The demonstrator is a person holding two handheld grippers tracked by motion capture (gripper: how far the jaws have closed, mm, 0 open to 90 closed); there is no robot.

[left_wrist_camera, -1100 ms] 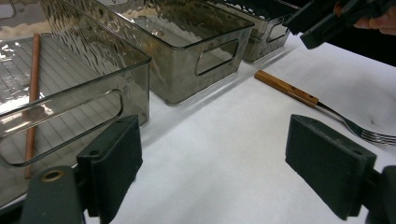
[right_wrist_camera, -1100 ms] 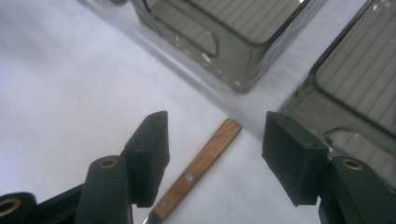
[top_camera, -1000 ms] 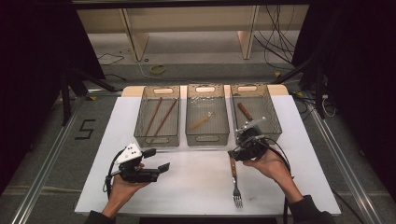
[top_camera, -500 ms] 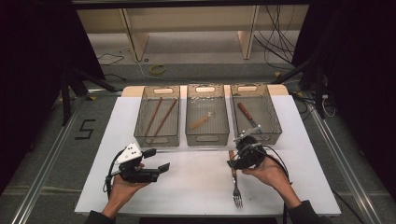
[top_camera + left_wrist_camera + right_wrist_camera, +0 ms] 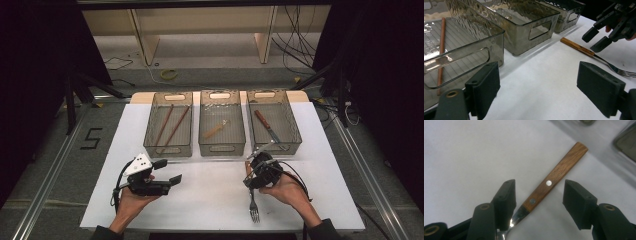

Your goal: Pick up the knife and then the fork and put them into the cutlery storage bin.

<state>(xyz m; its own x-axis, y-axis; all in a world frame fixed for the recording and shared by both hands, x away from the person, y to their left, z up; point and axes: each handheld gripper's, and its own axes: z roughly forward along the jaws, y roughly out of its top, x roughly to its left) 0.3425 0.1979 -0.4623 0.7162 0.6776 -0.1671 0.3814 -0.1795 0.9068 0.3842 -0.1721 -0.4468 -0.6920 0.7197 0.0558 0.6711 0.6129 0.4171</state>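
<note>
A fork (image 5: pixel 253 204) with a wooden handle (image 5: pixel 556 177) lies on the white table cover, tines toward the person. My right gripper (image 5: pixel 539 197) is open and lowered over it, one jaw on each side of the handle near the metal neck, without clamping it. In the high view the right gripper (image 5: pixel 253 180) hides the handle. My left gripper (image 5: pixel 168 171) is held open at the front left, nothing between its jaws. The left gripper view looks across its open jaws (image 5: pixel 541 87) at the fork (image 5: pixel 577 48) and the other gripper (image 5: pixel 606 27).
Three smoky clear bins stand in a row at the back. The left bin (image 5: pixel 168 149) holds two chopsticks (image 5: pixel 168 125), the middle bin (image 5: pixel 222 148) a small wooden piece (image 5: pixel 216 130), the right bin (image 5: pixel 295 131) a wooden-handled knife (image 5: pixel 267 127). White cover (image 5: pixel 210 200) stretches between the grippers.
My right gripper has moved from the right bin's front edge toward the person and down over the fork's handle. The left gripper has stayed put.
</note>
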